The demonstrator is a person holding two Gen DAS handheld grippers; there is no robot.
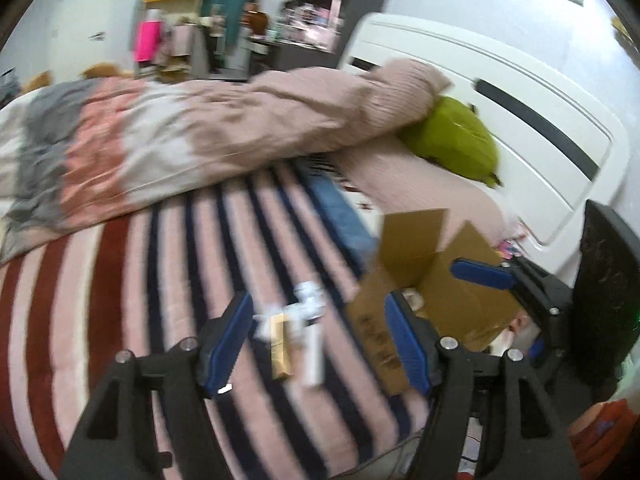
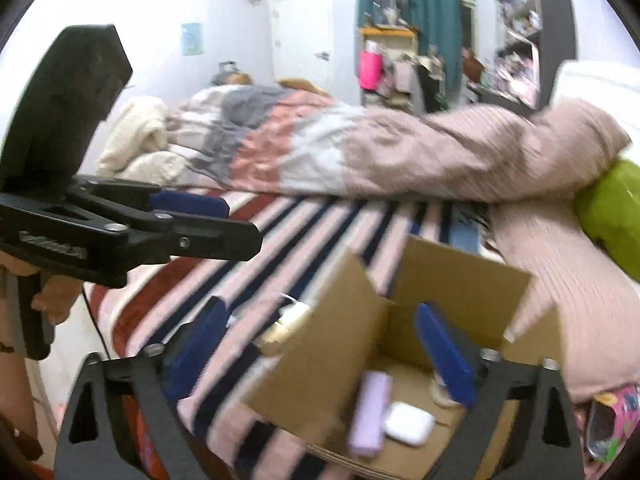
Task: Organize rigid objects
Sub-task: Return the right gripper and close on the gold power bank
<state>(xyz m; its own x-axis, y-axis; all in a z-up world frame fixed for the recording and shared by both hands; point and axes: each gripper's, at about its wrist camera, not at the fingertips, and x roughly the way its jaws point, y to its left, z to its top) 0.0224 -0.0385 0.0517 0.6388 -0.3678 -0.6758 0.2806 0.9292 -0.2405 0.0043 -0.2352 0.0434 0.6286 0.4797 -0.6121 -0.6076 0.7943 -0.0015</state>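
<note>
The bed (image 1: pixel 200 272), spread with a striped cover, carries everything here, and a rumpled quilt (image 1: pixel 200 132) lies across its far half. A cardboard box (image 2: pixel 460 292) stands open on the cover near the pillow end, its flaps up. Inside it lie a lilac case (image 2: pixel 370 416), a white earbud case (image 2: pixel 410 424) touching the lilac one, and a small pale round thing under the right finger that is too blurred to name.

Still out on the cover, just beside the box's left wall, is a small cluster: a tan oblong item (image 1: pixel 280 346), a white stick-shaped item (image 1: pixel 314 356) and a white adapter-like piece (image 1: pixel 308 298). Blur hides their exact shapes and whether they touch.

The left gripper (image 1: pixel 320 344) hovers over this cluster with its fingers spread wide and nothing between them. The right gripper (image 2: pixel 324 356) is likewise released and empty, one finger over the box's inside, the other out over the cover.

The step in hand looks like picking the next loose item for the box. To do it well:

1. Pick 1 item, not 2. The tan one and the white stick lie close, so the fingers should straddle only one across its narrow width.
2. The bedding is soft and will give, so press down gently and close only once both pads flank the item.
3. Lift clear of the near flap before moving over the box, since the light cardboard could tip or slide.
4. Keep the right gripper out of the box mouth, or use it to steady the wall.
</note>
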